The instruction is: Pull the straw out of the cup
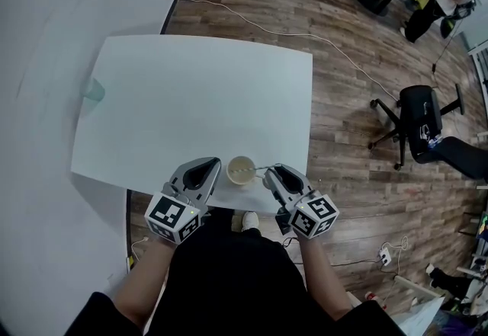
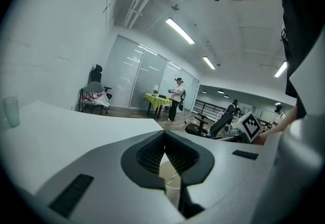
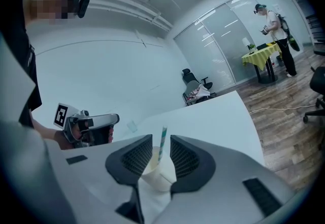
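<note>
Now my right gripper (image 3: 161, 153) stands spread, the striped straw (image 3: 162, 140) rising nearly upright between its pads, untouched, from the paper cup (image 3: 155, 174) just ahead. My left gripper (image 2: 163, 148), clenched empty, sits on the cup's other side, at the white table's (image 1: 191, 98) near edge.

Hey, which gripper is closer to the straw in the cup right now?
Right. The right gripper's open jaws flank the straw; the left gripper, jaws together, sits on the cup's other side.
</note>
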### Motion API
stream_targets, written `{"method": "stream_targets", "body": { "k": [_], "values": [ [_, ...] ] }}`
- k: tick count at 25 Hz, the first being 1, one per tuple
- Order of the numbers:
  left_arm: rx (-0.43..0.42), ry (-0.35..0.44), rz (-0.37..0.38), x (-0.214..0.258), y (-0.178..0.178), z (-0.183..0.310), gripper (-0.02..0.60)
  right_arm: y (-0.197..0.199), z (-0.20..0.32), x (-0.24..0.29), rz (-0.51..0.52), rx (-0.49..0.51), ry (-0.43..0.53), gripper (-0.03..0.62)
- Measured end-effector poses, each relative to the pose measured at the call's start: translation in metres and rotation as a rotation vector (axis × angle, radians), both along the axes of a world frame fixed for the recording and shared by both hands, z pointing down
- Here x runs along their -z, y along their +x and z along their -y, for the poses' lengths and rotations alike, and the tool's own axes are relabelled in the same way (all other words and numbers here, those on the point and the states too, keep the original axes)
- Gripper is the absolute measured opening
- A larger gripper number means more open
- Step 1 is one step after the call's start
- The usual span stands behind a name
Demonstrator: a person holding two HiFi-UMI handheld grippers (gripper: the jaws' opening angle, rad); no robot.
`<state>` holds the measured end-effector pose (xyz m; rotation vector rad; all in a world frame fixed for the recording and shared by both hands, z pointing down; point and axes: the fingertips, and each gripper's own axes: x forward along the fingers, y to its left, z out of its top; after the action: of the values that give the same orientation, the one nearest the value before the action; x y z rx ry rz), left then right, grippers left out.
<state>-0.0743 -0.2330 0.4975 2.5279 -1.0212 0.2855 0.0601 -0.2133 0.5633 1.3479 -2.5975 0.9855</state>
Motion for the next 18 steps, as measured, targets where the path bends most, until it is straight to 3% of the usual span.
{"method": "stream_targets", "body": {
  "k": [8,18],
  "values": [
    [-0.009,-0.008,0.002,-0.0041,-0.0037,0.0009,0.014,-0.0027,0.0039,-0.0052,0.042,-0.034,-0.021,0.114],
    [0.003,0.000,0.002,0.0006,-0.0028,0.0063,0.014,-0.0058,0.0058,-0.0039,0.063,-0.009,-0.025,0.074]
  ]
}}
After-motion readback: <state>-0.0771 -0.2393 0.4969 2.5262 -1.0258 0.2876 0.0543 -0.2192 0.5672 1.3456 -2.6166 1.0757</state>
